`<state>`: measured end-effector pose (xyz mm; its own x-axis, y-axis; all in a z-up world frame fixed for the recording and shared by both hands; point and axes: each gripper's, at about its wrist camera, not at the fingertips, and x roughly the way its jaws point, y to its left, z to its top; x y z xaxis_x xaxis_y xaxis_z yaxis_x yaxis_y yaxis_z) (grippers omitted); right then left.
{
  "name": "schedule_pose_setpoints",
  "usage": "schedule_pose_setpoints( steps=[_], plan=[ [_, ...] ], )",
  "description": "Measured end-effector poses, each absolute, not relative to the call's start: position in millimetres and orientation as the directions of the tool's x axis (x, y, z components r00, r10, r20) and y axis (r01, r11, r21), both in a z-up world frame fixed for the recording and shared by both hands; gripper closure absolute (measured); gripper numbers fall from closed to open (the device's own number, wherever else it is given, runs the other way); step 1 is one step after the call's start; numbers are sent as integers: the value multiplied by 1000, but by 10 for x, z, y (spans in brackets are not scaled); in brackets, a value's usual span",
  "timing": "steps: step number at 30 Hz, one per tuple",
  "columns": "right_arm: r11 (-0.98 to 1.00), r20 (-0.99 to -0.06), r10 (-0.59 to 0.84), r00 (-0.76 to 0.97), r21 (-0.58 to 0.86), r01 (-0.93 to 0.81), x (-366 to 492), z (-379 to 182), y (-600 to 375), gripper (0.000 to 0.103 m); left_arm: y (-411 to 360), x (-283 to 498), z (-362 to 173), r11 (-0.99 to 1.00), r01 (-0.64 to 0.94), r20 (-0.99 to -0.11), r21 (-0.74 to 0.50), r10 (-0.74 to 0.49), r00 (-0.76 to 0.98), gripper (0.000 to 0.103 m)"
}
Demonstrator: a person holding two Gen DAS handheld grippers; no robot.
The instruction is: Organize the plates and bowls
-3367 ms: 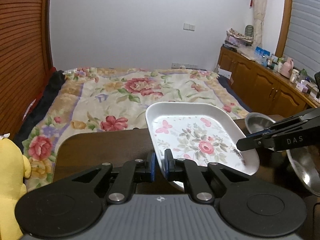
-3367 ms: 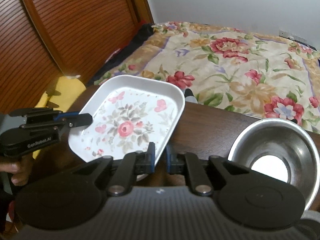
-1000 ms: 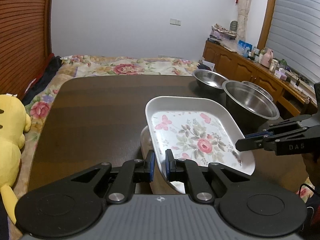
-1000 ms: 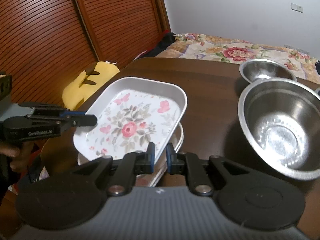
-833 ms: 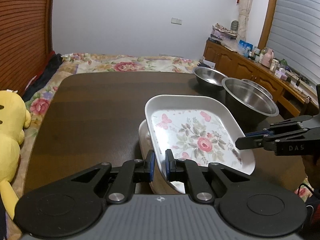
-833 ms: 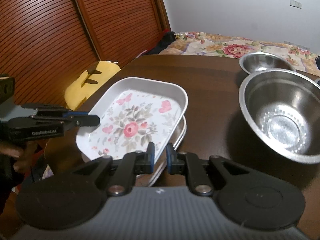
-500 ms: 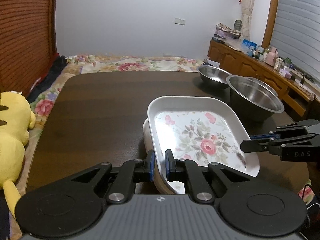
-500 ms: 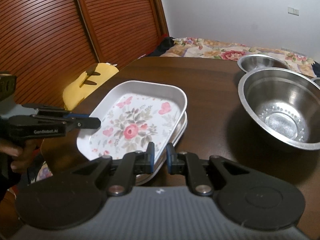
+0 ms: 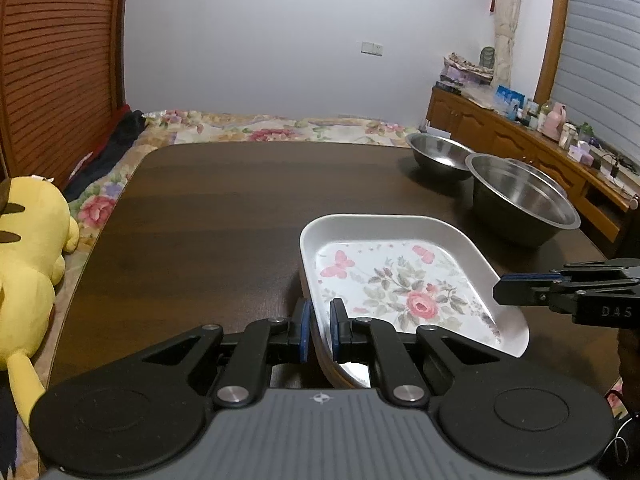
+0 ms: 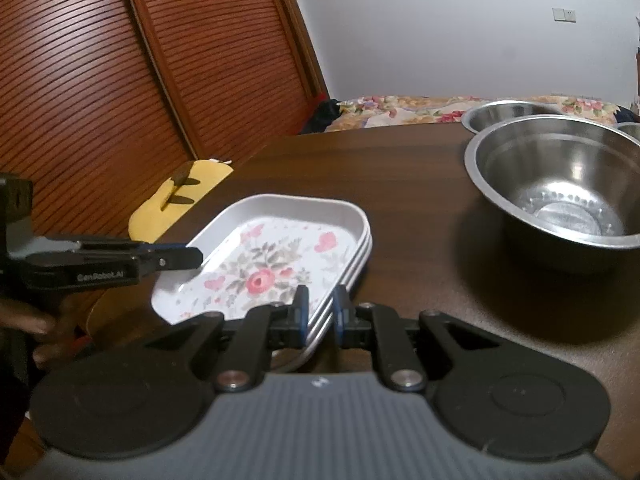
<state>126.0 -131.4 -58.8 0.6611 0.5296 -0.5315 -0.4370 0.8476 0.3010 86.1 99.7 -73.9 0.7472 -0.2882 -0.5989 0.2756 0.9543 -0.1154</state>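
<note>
Compared with half a second ago, the white rectangular plate with a pink rose and butterfly print (image 9: 404, 280) sits lower and now rests nested on the stack of matching white plates (image 10: 352, 268) beneath it, where before a clear gap showed between them; three seconds back it was carried high over the flowered bedspread (image 9: 280, 130). The left gripper (image 9: 319, 330) has its blue-padded jaws closed to a narrow gap on the plate's near rim, at about 6 o'clock in the left wrist view, gripping it. The right gripper (image 10: 319, 314) likewise clamps the plate's edge between nearly closed jaws, though in the right wrist view the lower plates' rims also pass between its fingers, so whether it pinches only the top plate cannot be told. Each gripper shows in the other's view, at 3 o'clock and 9 o'clock, pinching opposite sides of the plate. The stack stands on the dark brown wooden table (image 9: 224, 216). A large stainless steel bowl (image 9: 520, 200) stands at 2 o'clock from the plate, a smaller steel bowl (image 9: 440, 155) just beyond it. A yellow plush toy (image 9: 28, 256) lies at 9 o'clock off the table's edge.
</note>
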Motion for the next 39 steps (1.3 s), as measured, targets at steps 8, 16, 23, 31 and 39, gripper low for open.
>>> schedule_pose_setpoints(
  steps=[8, 16, 23, 31, 39],
  plan=[
    [853, -521, 520, 677, 275, -444, 1216, -593, -1290, 88, 1021, 874, -794, 955, 274, -608, -117, -287, 740, 91],
    [853, -521, 519, 677, 273, -444, 1200, -592, -1289, 87, 1037, 857, -768, 957, 264, -603, -123, -283, 746, 88],
    [856, -505, 516, 692, 270, -440, 1185, -539, -1327, 87, 1025, 865, -670, 958, 261, -580, -117, -280, 765, 70],
    [875, -450, 483, 751, 255, -411, 1140, -385, -1542, 68, 802, 961, -577, 948, 300, -560, -105, -306, 770, 63],
    [915, -402, 400, 824, 232, -330, 1185, -266, -2012, 68, 372, 1118, -473, 927, 364, -540, -92, -353, 764, 61]
  ],
)
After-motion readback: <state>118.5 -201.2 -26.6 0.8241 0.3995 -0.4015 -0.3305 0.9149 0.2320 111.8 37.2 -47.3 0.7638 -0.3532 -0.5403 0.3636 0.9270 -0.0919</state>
